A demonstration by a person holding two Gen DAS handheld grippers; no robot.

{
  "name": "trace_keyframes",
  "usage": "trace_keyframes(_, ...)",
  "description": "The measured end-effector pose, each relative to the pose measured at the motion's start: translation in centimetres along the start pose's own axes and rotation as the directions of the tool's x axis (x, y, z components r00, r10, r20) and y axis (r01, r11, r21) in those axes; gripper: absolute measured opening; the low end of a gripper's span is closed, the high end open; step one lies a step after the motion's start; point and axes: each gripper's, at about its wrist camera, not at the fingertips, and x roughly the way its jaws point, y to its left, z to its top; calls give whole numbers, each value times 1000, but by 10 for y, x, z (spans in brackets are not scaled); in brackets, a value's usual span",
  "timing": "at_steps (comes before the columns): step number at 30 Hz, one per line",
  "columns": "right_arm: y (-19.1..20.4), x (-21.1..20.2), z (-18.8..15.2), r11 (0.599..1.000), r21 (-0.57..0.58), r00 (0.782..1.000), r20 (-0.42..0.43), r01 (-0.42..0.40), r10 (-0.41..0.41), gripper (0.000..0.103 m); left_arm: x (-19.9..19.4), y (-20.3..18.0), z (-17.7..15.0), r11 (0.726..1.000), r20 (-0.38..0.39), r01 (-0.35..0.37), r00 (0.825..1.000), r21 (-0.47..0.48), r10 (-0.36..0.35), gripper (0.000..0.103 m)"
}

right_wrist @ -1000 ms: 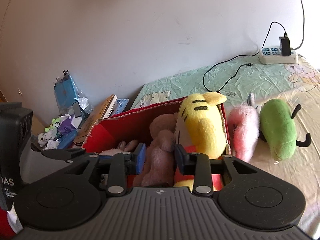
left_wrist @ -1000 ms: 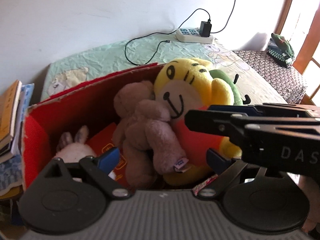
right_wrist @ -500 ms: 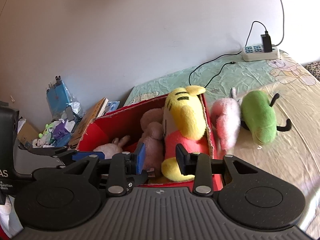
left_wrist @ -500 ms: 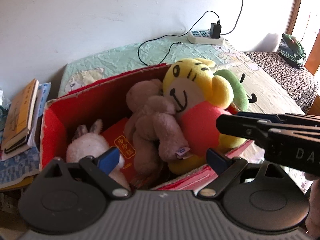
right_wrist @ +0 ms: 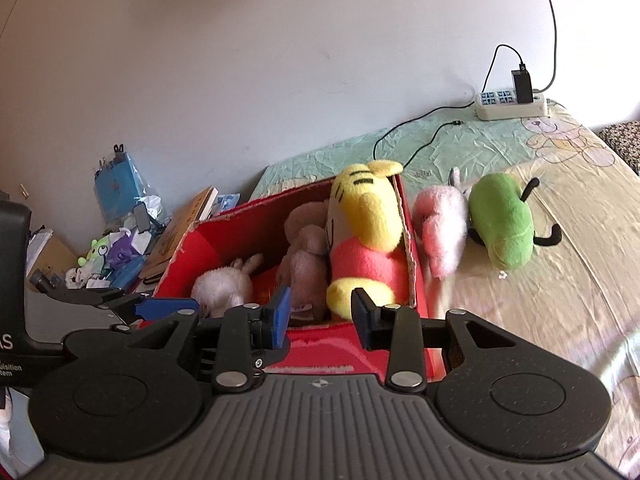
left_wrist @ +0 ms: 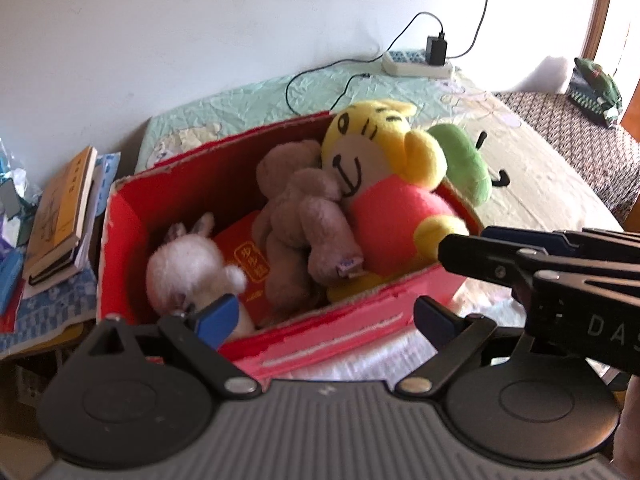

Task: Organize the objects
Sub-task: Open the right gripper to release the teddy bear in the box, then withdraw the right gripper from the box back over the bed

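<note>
Red box holds three toys; both grippers hover empty, jaws parted; next, grab the pink toy.

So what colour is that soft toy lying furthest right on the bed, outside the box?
Bright green with thin black feelers, clearest in the right wrist view.

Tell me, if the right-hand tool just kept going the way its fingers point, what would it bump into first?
Probably the near wall of the red cardboard box, just below the yellow plush toy in a red shirt. The right gripper is empty; depth is hard to judge.
</note>
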Motion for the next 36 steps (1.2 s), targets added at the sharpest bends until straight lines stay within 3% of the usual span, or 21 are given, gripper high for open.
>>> trace_keyframes(10,-4,5,-15,999,12,996,-86,37,-35,36,13,-9,-23,1000,-77,-21,997,-9,20,100)
trace_keyframes(14,-8,11,-19,998,16,989,-136,59,-57,36,25,-11,-29,999,-135,7,991,-36,-12,100)
trace_keyframes(24,-16,22,-28,995,23,973,-214,92,-85,37,49,-9,-40,996,-226,-4,974,-87,-16,100)
trace_keyframes(36,-10,38,-29,996,-1,961,-262,93,-90,38,60,3,-46,993,-262,-26,965,-116,-5,100)
